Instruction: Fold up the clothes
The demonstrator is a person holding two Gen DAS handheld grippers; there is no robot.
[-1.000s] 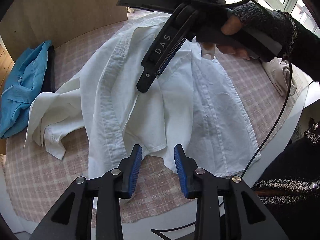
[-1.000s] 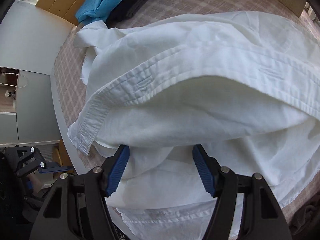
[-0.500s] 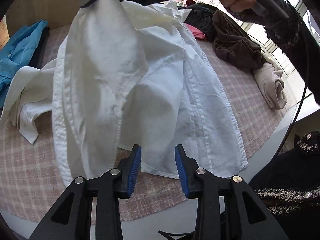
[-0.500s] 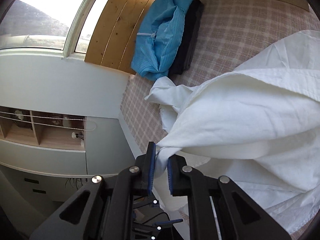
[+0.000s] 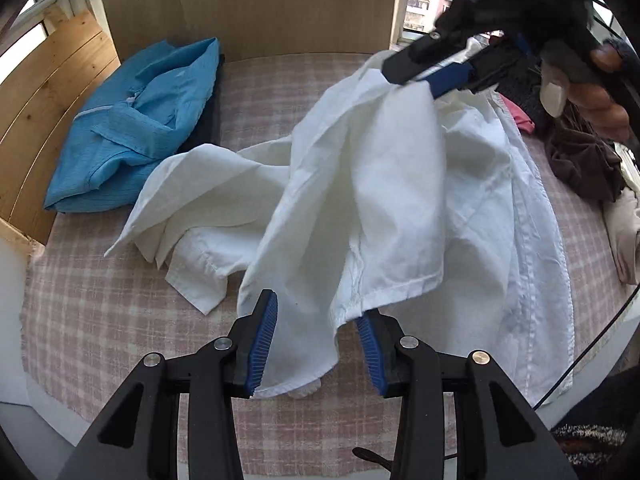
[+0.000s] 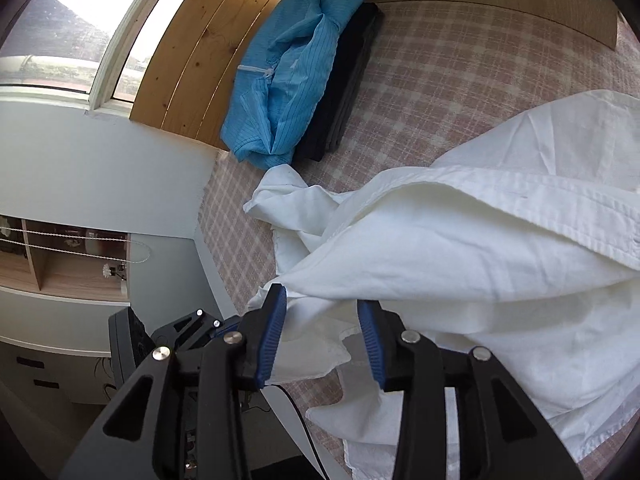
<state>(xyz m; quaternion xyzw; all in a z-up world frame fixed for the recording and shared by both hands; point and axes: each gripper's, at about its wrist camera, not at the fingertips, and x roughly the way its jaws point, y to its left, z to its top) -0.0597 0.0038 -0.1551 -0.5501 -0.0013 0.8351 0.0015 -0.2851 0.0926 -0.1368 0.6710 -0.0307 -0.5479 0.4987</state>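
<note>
A white shirt [image 5: 380, 200] lies crumpled on the pink checked tablecloth [image 5: 100, 312], one part of it lifted high. My right gripper [image 5: 412, 80] is at the top of that lifted part. In the right wrist view the right gripper [image 6: 322, 336] has its jaws apart, with the shirt [image 6: 480, 260] resting against the left fingertip and between the fingers. My left gripper [image 5: 316, 344] is open near the table's front edge. The hanging hem of the lifted shirt part drops between its blue pads [image 5: 262, 340] without being pinched.
A folded blue garment [image 5: 132, 120] lies on a dark folded one [image 6: 344, 80] at the far left by the wooden panels. Brown [image 5: 580, 160], pink [image 5: 520, 116] and beige [image 5: 624, 232] clothes are piled at the right. A black cable [image 5: 592, 348] hangs off the right edge.
The right gripper shut on the shirt's edge and lifted it; its jaws now stand apart again. The left gripper moved in under the hanging hem, still open.
</note>
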